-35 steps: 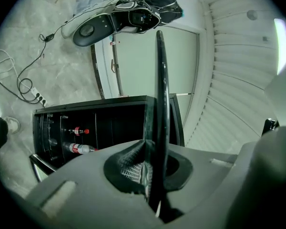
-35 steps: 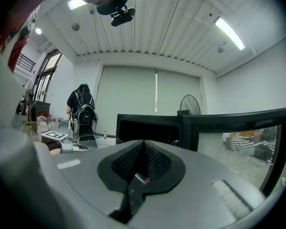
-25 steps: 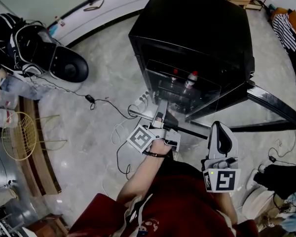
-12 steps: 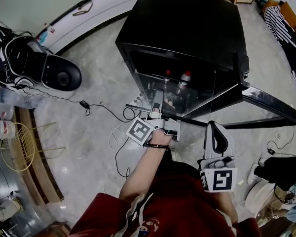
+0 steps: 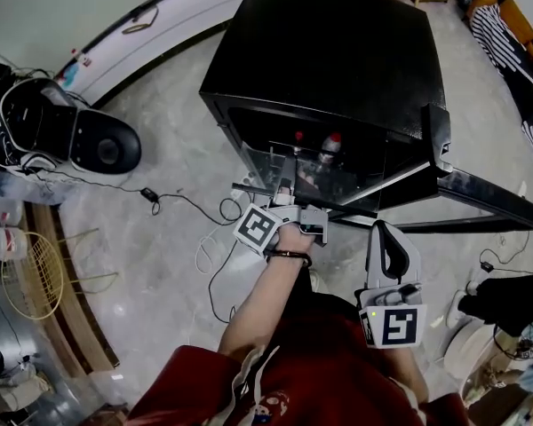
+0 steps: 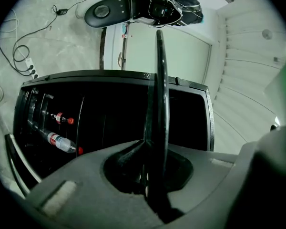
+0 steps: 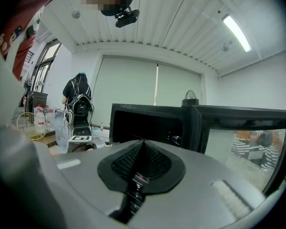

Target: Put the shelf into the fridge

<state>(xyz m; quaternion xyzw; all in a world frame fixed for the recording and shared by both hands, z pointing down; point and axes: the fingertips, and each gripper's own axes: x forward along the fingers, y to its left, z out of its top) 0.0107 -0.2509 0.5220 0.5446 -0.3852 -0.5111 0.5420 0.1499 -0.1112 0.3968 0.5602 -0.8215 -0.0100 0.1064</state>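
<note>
Marble floor lies open across the head view's lower left. Left gripper jaws clamp the shelf by its edge, forearm stretched toward the fridge mouth, where the shelf sits beside the swung-out door. Right gripper, jaws together and empty, hangs near the torso.

no legible txt/nos. anywhere; labels on bottles too small.
</note>
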